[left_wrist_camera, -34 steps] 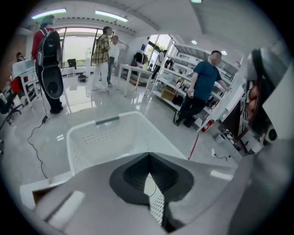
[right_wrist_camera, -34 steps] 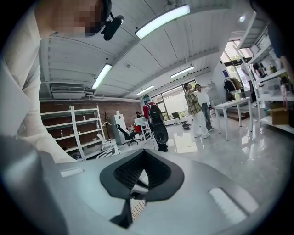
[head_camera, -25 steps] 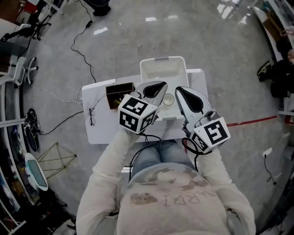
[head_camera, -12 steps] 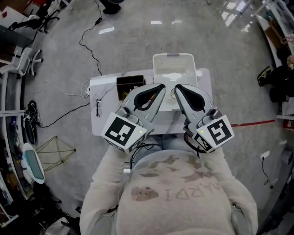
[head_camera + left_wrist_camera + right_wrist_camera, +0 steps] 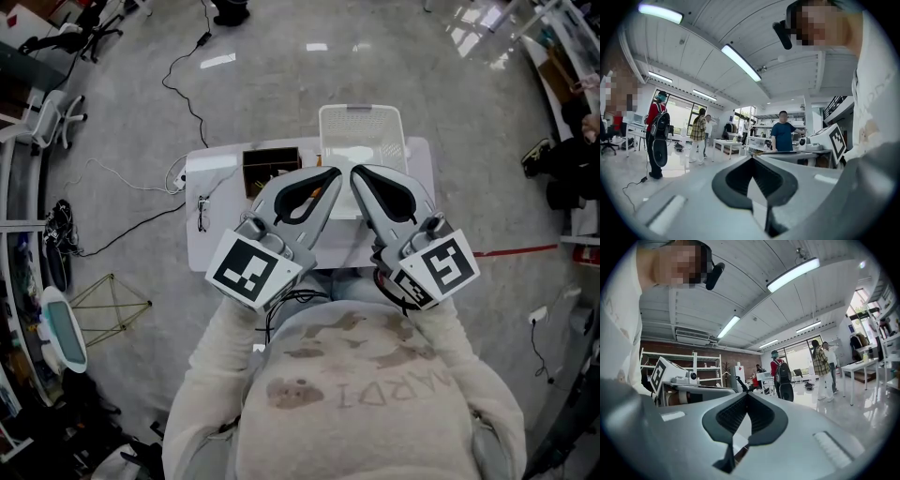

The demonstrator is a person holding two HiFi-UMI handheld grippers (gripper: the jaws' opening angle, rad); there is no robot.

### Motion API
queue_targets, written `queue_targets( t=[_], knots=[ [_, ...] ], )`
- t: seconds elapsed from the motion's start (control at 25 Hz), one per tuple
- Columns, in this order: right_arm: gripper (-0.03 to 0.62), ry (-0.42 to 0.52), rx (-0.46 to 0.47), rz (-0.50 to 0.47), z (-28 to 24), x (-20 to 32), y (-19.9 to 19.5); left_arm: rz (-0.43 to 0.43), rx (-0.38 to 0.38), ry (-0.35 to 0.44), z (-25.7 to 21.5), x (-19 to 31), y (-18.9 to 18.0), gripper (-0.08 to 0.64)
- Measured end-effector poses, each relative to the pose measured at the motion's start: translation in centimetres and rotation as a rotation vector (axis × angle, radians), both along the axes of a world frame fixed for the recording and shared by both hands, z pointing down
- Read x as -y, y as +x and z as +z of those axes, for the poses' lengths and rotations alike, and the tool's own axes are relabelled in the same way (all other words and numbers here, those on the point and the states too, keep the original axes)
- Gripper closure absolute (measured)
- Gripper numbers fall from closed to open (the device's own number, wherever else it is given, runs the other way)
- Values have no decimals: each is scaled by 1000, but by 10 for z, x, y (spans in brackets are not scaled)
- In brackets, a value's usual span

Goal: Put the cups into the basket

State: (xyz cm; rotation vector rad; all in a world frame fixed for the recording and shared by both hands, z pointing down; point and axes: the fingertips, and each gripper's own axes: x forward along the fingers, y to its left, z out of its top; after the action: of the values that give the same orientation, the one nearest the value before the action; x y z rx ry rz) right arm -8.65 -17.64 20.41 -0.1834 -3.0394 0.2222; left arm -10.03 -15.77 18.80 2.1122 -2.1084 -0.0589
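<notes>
In the head view the white basket [image 5: 361, 131] stands at the far edge of the small white table [image 5: 217, 246]. Both grippers are held up over the table, close to my chest, and hide its middle. No cup shows in any view. My left gripper [image 5: 329, 175] and right gripper [image 5: 357, 173] point toward the basket, tips side by side. In the left gripper view the left gripper [image 5: 752, 160] has its jaws met at the tip with nothing in them. The right gripper [image 5: 747, 395] looks the same in its own view. Both gripper views look out level across the room, above the table.
A dark brown open box [image 5: 267, 169] sits left of the basket. Spectacles [image 5: 202, 214] lie near the table's left edge. A cable [image 5: 192, 103] runs over the floor behind. Several people [image 5: 782, 131] stand far off in the room.
My left gripper has drawn back toward my body and to the left. A cup that showed between the two grippers a second ago is now covered by them.
</notes>
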Motion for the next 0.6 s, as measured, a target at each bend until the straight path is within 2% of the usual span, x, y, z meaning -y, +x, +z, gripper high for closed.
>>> queue_targets(
  t=[0.6],
  knots=[
    [565, 22, -3, 19, -5, -15, 8, 17, -12, 35, -10, -14, 6, 560]
  ],
)
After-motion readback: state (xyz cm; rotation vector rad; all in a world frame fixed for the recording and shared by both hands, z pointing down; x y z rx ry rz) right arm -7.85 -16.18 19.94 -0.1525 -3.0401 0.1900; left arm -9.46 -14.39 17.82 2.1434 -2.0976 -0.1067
